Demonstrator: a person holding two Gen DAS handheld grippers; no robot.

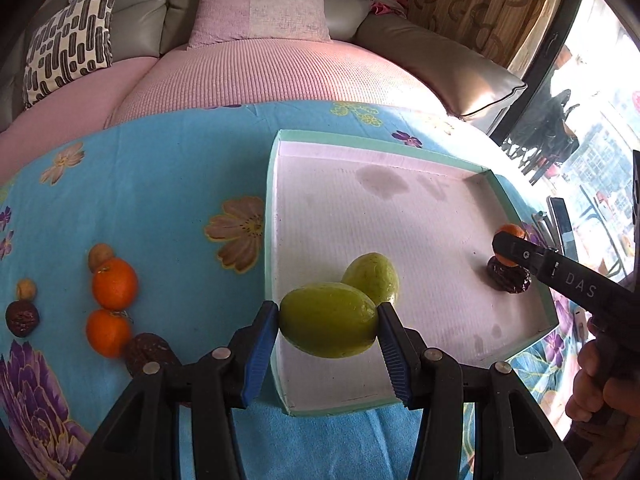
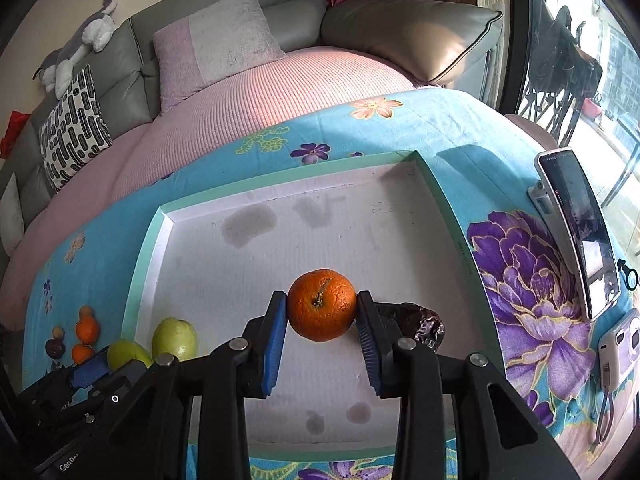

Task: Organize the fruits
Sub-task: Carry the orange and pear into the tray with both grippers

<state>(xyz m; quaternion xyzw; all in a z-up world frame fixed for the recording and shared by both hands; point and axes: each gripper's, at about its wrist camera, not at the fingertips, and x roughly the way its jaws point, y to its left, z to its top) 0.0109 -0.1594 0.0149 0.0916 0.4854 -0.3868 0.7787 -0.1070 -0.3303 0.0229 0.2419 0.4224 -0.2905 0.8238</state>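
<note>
my left tool (image 1: pixel 328 320) clamps a green guava (image 1: pixel 327 319) over the near left edge of the white tray (image 1: pixel 400 208), a second guava (image 1: pixel 374 278) just behind. my right tool (image 2: pixel 322 311) grips an orange (image 2: pixel 322 310) above the tray, beside a dark wrinkled fruit (image 2: pixel 424 324). farther left, two oranges (image 1: pixel 114 283) lie on the blue floral cloth (image 1: pixel 160 184).

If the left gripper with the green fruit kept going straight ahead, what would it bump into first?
Probably the other green fruit, lying in the tray just past the held green fruit in the left gripper. Beyond it the tray floor looks bare up to the far wall, though depth is hard to judge.
</note>
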